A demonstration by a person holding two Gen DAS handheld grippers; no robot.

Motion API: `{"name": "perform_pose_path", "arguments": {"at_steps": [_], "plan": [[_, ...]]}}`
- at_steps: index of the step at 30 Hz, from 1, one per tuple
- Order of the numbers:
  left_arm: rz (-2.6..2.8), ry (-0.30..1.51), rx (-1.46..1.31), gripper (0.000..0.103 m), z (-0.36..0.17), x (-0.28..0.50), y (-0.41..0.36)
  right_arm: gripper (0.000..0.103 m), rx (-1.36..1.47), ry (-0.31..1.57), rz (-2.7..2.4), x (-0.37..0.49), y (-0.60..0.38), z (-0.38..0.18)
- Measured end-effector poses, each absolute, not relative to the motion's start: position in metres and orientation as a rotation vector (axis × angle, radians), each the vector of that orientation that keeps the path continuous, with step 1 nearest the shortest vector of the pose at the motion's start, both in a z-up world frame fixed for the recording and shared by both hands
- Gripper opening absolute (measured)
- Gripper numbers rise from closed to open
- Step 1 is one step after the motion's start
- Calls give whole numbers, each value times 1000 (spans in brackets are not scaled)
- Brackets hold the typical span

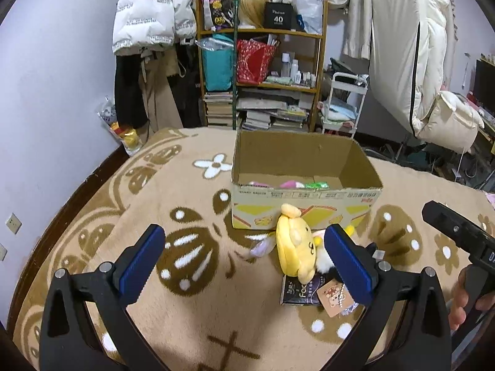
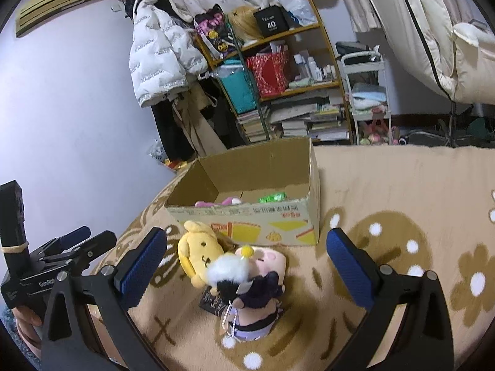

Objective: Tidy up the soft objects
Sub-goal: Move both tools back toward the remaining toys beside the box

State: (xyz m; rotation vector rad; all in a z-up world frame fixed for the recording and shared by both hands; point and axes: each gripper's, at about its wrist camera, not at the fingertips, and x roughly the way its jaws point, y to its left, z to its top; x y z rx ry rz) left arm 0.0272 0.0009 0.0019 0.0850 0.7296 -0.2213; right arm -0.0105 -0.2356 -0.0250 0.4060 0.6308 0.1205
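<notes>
A yellow dog plush lies on the patterned blanket in front of an open cardboard box. It also shows in the right wrist view, next to a doll in dark clothes with a white pompom. A dark packet lies under them. The box holds pink and green soft items. My left gripper is open and empty, the plush just inside its right finger. My right gripper is open and empty, above the toys.
A beige and brown blanket covers the bed. A cluttered shelf and hanging coats stand behind it. The right gripper body shows at the left view's right edge; the left gripper at the right view's left.
</notes>
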Motion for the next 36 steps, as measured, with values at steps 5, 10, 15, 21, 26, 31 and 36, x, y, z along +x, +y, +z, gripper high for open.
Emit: {"name": "perform_pose_path", "arguments": {"at_steps": [5,10,15,21,26,31,36], "plan": [[-222,760,101,102,-10,36,-4,99,417,687,131,-4,-233,-39],[-233,794,121,102,-24,44,-13,91,420,748,135,5,-232,-52],[-249,827,139,102,-36,52,-23,79,442,818,139,14,-232,-67],[-266,866,164,102,-50,62,-38,71,470,884,144,22,-232,-82],[-281,906,175,102,-63,69,-46,67,483,925,157,27,-230,-91],[-289,945,170,102,-73,78,-51,56,505,959,178,32,-229,-99],[-298,971,144,101,-80,84,-53,45,519,984,206,36,-226,-106]]}}
